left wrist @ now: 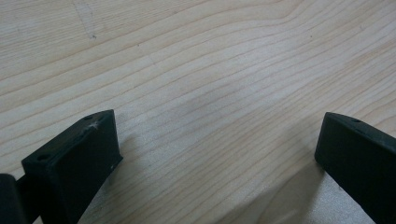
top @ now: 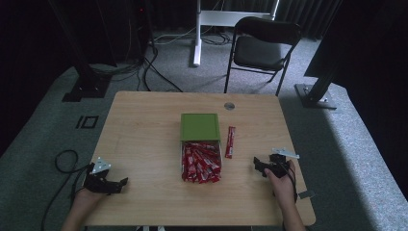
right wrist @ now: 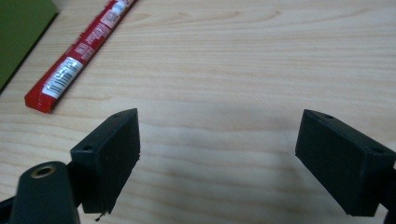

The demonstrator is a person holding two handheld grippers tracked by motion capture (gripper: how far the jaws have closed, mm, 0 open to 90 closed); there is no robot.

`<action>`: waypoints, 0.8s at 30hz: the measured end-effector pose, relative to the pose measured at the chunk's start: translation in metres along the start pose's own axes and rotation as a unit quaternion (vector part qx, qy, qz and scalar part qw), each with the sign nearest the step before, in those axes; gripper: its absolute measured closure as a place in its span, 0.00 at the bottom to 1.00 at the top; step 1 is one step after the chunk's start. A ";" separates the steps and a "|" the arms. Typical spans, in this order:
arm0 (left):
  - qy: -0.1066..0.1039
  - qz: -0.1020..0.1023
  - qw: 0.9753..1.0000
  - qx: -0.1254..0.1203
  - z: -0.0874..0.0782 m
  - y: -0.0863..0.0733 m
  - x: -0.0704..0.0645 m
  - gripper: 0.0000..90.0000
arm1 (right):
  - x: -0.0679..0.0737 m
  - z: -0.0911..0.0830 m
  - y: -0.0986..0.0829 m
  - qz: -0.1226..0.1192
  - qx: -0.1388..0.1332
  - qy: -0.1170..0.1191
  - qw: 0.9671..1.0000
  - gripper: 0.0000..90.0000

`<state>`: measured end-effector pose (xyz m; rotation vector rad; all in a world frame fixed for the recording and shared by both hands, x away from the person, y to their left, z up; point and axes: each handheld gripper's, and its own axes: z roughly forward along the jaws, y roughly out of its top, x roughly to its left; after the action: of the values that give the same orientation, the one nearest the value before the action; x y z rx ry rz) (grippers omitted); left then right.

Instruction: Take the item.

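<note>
A green box [top: 199, 126] lies at the middle of the wooden table [top: 144, 144], with a pile of several red packet sticks [top: 201, 162] in its open tray just in front. One loose red stick [top: 230, 142] lies to the right of the box; the right gripper view shows it at upper left [right wrist: 77, 58] beside the green box corner [right wrist: 21, 32]. My left gripper [top: 122, 183] rests near the front left edge, open over bare wood [left wrist: 219, 140]. Near the front right, my right gripper [top: 257, 166] stands open with nothing between its jaws [right wrist: 217, 154].
A black folding chair [top: 262, 48] stands behind the table, with a white desk leg [top: 197, 33] and cables on the carpet. Black stand feet sit at left [top: 84, 89] and right [top: 315, 94]. A round grommet [top: 229, 106] marks the table's far edge.
</note>
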<state>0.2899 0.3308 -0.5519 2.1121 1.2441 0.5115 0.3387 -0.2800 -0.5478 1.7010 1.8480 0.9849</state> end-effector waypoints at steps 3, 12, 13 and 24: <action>0.000 0.000 1.000 0.000 0.000 0.000 0.000 0.01 | -0.004 -0.003 -0.004 0.003 0.003 -0.003 1.000 0.15; 0.000 0.000 1.000 -0.001 0.000 0.000 0.000 0.01 | -0.011 -0.013 -0.015 0.012 0.017 -0.016 1.000 0.16; 0.000 0.000 1.000 -0.001 0.000 0.000 0.000 0.01 | -0.012 -0.013 -0.017 0.011 0.019 -0.018 1.000 0.16; 0.000 0.000 1.000 -0.001 0.000 0.000 0.000 0.01 | -0.019 -0.024 -0.027 -0.001 0.021 -0.058 0.998 0.16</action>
<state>0.2900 0.3308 -0.5520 2.1101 1.2436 0.5120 0.3056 -0.3034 -0.5552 1.7410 1.8061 0.8331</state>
